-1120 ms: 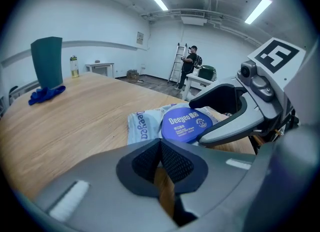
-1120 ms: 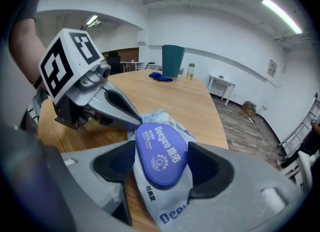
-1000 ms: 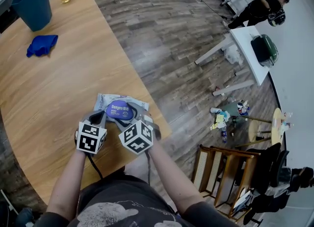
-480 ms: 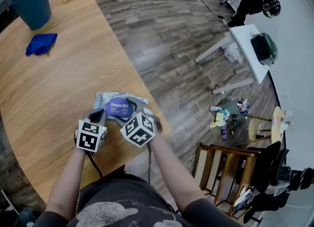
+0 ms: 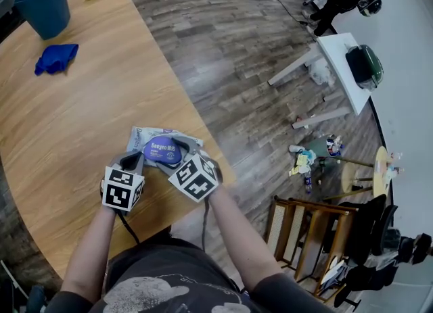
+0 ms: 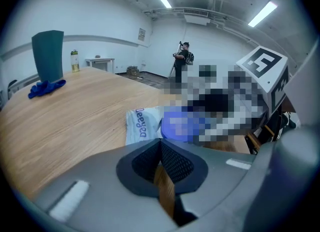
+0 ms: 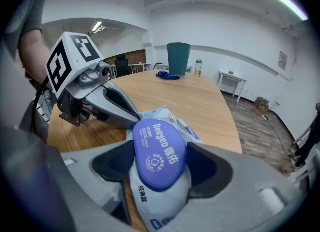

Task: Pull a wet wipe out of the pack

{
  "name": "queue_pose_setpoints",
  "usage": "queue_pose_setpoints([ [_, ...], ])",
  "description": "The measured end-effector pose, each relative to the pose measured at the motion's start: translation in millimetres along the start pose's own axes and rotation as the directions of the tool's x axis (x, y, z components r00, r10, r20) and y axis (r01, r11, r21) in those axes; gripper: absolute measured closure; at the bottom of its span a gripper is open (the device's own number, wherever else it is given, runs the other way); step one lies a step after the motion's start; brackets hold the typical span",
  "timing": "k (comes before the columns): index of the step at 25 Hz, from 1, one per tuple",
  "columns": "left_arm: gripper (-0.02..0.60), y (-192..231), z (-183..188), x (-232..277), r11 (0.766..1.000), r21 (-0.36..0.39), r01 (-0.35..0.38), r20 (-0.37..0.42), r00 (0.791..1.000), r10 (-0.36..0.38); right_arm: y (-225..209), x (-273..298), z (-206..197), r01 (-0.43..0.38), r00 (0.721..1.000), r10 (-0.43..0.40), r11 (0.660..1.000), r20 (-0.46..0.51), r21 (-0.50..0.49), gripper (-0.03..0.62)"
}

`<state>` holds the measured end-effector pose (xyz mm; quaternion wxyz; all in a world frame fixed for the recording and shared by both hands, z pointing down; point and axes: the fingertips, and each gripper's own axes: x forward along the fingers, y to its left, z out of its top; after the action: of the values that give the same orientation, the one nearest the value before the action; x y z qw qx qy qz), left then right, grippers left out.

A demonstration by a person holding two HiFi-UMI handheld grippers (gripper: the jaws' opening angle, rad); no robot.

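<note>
Two grippers and one wet wipe pack [image 7: 150,211], which lies on a wooden table [image 5: 67,102] with the table's edge just beside the pack on the person's side

- Right gripper [image 7: 160,171]: jaws clamped on the pack's two sides, dark ribbed pads denting the film
- Left gripper [image 6: 161,148]: jaws pressed together and empty, tips at the pack just beside the lid [image 7: 159,155]
- Pack: soft pale blue-grey pouch, crinkled and printed
- Lid: rigid purple oval, smooth, closed
- Risks: with the lid unopened no wipe is reachable; closed tips may skid off its slick plastic; a harder squeeze may buckle the pouch or let it slip; a sharp tug may drag the pack off the edge
</note>
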<state>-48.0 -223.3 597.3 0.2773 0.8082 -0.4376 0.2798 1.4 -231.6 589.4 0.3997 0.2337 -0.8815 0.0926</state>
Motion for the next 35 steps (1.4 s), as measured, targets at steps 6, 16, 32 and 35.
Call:
queue_pose_setpoints([
  [6, 0.565, -9.2, -15.4, -12.0, 1.000, -0.017, 0.020, -0.014, 1.000, -0.021, 18.7, -7.5, -7.3, -0.051, 0.999, 0.051, 0.999, -0.012, 0.008, 0.281],
  [16, 0.565, -16.0, -24.4, -16.4, 1.000, 0.013, 0.004, -0.007, 1.000, -0.004, 26.5, -11.5, -11.7, -0.144, 0.987, 0.149, 0.985, -0.058, 0.092, 0.286],
  [32, 0.565, -16.0, -26.4, -12.6, 1.000, 0.028, 0.009, -0.029, 1.000, -0.008, 24.2, -15.6, -3.4, -0.121, 0.988, 0.122, 0.993, -0.099, 0.014, 0.281],
  [35, 0.565, -16.8, -25.6, -12.9, 1.000, 0.030, 0.007, -0.024, 1.000, -0.006, 25.1, -21.4, 0.6, -0.040, 0.997, 0.038, 0.999, -0.071, -0.036, 0.281],
])
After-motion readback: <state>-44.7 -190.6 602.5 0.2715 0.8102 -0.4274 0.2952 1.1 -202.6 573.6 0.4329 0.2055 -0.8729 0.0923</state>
